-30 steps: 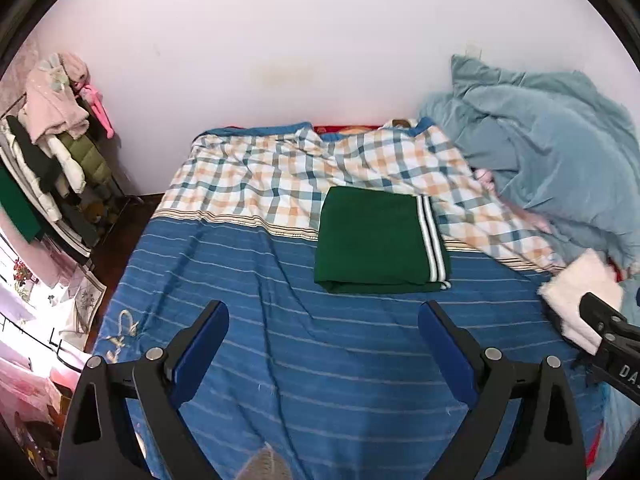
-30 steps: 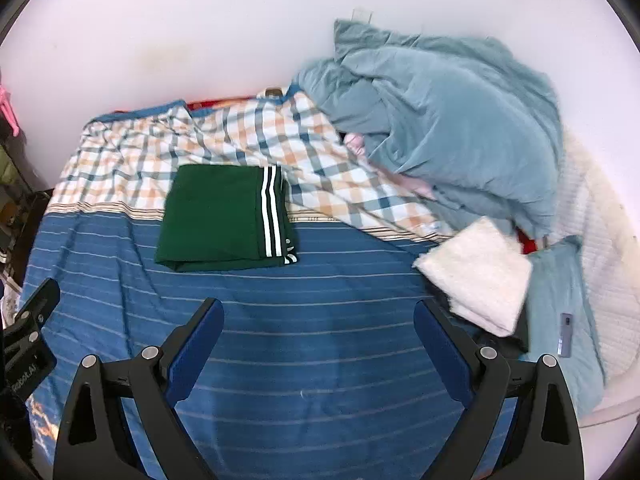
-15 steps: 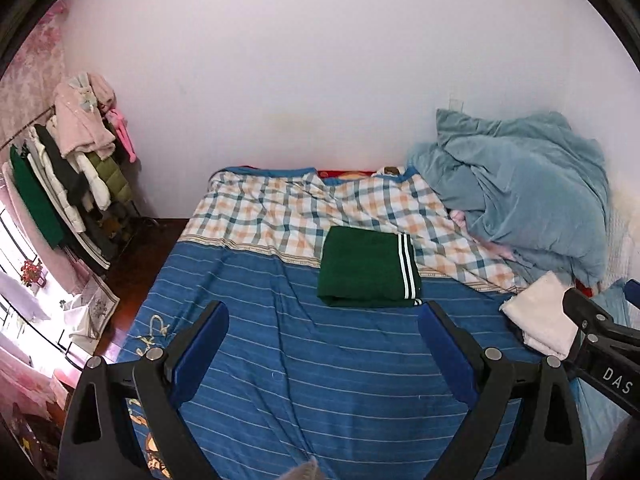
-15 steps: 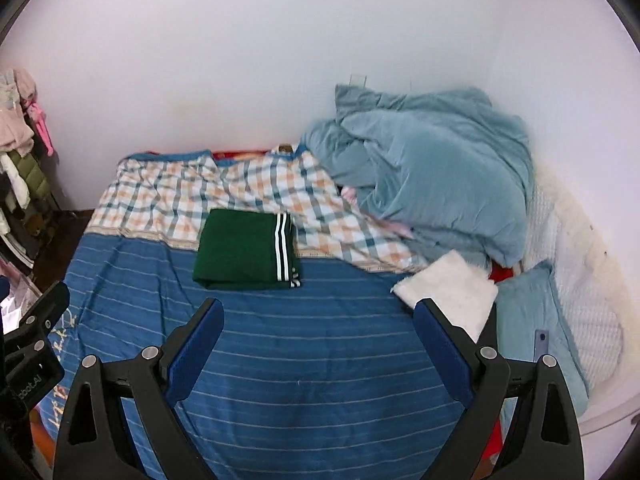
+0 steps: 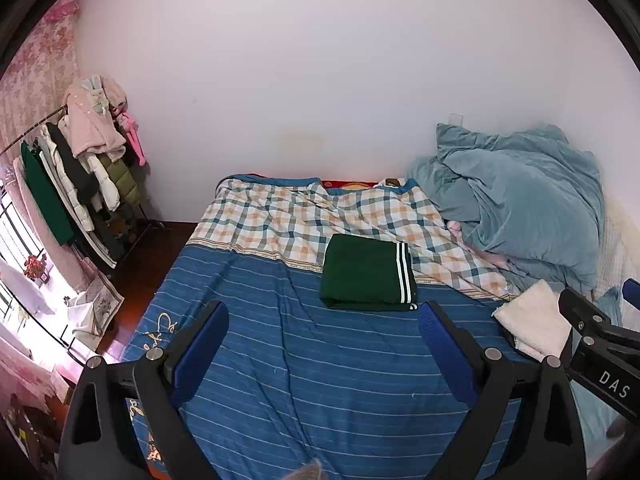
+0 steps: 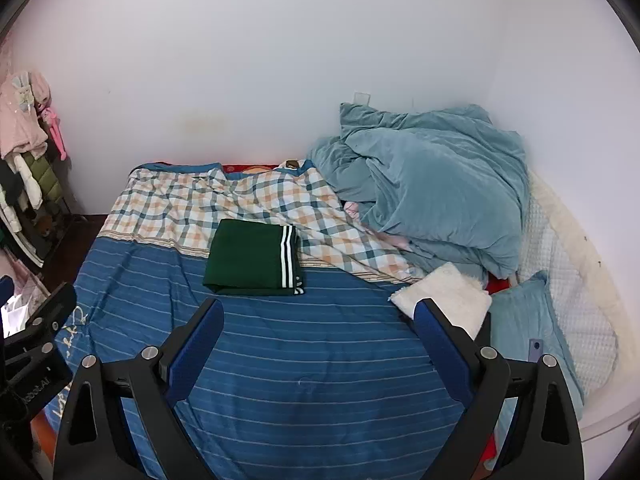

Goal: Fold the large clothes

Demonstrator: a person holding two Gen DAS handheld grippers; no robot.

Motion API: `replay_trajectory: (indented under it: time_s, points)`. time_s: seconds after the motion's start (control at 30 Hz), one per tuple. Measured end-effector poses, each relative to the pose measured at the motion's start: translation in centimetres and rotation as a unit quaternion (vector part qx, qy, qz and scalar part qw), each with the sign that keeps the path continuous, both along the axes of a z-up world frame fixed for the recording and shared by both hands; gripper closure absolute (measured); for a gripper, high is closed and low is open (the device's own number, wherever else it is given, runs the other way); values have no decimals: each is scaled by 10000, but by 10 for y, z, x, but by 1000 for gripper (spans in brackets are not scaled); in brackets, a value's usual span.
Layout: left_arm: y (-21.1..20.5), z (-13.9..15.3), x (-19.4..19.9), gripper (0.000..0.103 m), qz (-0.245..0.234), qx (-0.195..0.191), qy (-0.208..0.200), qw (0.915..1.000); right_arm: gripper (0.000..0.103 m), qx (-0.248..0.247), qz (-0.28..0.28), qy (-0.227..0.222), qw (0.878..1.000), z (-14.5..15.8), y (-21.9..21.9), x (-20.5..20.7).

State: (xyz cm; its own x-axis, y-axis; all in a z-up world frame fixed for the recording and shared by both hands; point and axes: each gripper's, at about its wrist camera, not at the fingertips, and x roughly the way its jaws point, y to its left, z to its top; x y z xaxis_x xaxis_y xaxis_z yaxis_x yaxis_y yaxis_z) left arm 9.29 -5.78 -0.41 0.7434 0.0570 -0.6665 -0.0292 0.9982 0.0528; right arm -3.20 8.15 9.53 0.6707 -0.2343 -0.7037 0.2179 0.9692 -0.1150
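A dark green garment with white side stripes (image 5: pixel 366 271) (image 6: pixel 252 257) lies folded into a neat rectangle on the bed, where the blue striped sheet (image 5: pixel 320 368) (image 6: pixel 312 360) meets the plaid cover (image 5: pixel 288 220) (image 6: pixel 192 204). My left gripper (image 5: pixel 322 328) is open and holds nothing, well short of the garment. The right gripper (image 6: pixel 316 324) is also open with nothing in it, held above the blue sheet nearer than the garment. Part of the right gripper's body shows at the right edge of the left wrist view.
A crumpled blue-grey duvet (image 5: pixel 516 196) (image 6: pixel 436 188) fills the bed's far right corner. A folded white towel (image 5: pixel 534 320) (image 6: pixel 444 296) and a blue pillow (image 6: pixel 528 332) lie at the right. A clothes rack (image 5: pixel 72 184) stands left of the bed, beside the white wall.
Both grippers have pulled back and up from the bed, so the folded green garment looks smaller and farther away. Both stay open; the garment has not moved.
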Motion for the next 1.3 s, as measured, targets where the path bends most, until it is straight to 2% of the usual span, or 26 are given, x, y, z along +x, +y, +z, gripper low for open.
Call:
replay_trajectory:
  time_s: [0.1,0.3,0.7,1.3]
  points:
    - [-1,3,-4,1,-43,19,-59,10000,4,-53,-24,-48,10000,2,1,-4]
    - [-3,6,-10,1,-71,64,-116,9999,3,97,60,-47,9999,3,-3,-5]
    - [-2,13,-17,0,-23,56,-154,9999,3,30,24,-181,9998,9,-6,-21]
    - [-3,15,-23,0,40,67,-150,9999,2,8,99,-198,9998,11,-6,-21]
